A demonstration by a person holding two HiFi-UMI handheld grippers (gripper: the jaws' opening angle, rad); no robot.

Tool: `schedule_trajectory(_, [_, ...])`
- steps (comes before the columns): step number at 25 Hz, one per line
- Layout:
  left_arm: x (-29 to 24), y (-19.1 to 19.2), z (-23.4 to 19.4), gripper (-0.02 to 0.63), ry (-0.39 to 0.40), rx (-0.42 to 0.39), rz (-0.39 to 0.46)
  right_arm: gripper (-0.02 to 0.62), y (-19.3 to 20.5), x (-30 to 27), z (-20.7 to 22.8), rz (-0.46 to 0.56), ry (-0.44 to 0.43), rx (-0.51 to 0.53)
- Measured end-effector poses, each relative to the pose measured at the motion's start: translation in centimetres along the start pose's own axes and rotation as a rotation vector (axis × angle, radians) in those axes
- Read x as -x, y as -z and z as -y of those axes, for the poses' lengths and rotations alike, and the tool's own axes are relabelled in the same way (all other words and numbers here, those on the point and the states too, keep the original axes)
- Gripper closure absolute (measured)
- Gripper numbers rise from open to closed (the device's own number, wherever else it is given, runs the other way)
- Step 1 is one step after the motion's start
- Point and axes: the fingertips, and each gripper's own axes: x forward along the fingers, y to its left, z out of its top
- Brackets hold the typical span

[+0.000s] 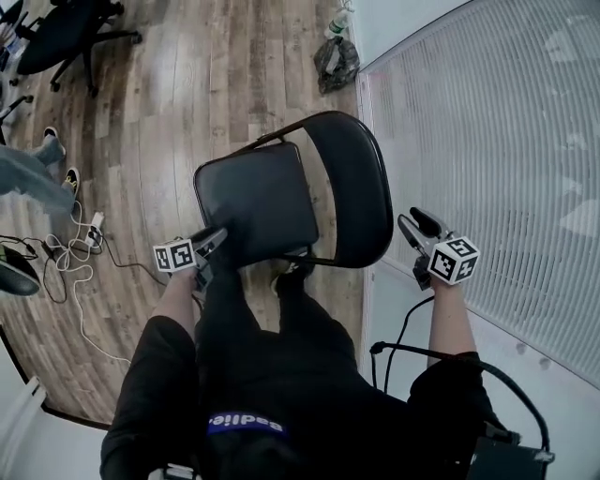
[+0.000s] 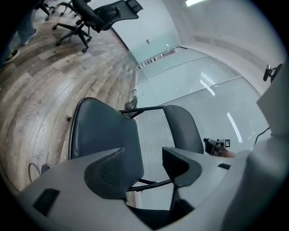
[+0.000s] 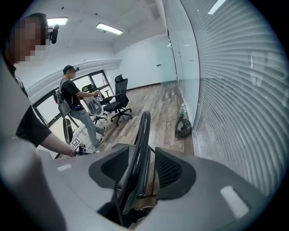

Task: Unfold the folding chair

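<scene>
The black folding chair stands open on the wood floor, with its seat [image 1: 258,202] flat and its backrest [image 1: 361,187] toward the slatted wall. My left gripper [image 1: 211,242] is at the seat's near left corner. Its jaws stand apart, and between them the left gripper [image 2: 142,153] shows only the seat [image 2: 106,131] and backrest [image 2: 183,128] beyond. My right gripper [image 1: 417,225] hangs just right of the backrest, apart from it. In the right gripper view the right gripper [image 3: 142,151] is open, and the backrest edge [image 3: 142,131] shows edge-on between the wide jaws without touching the pads.
A dark bag [image 1: 336,64] and a bottle [image 1: 339,21] lie by the slatted wall [image 1: 487,141]. An office chair [image 1: 66,33] stands at the far left, and cables [image 1: 75,262] trail on the floor. Another person [image 3: 74,101] stands near more office chairs [image 3: 118,97].
</scene>
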Motion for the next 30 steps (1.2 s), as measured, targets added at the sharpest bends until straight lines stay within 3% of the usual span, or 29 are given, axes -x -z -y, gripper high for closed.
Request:
schedule_trajectory(10, [1.8, -1.1, 10.3, 0.364, 0.063, -0.128, 0.017, 0.437, -1.4, 3.6, -5.8, 0.059, -0.043, 0.039])
schedule_trajectory(20, [3.4, -1.9, 22.7, 0.365, 0.126, -0.391, 0.023, 0.466, -1.6, 3.5, -13.0, 0.125, -0.160, 0.087])
schedule_trajectory(30, [5.1, -1.6, 30.0, 0.365, 0.149, -0.514, 0.059, 0.483, -1.6, 3.4, -17.0, 0.138, -0.227, 0.150])
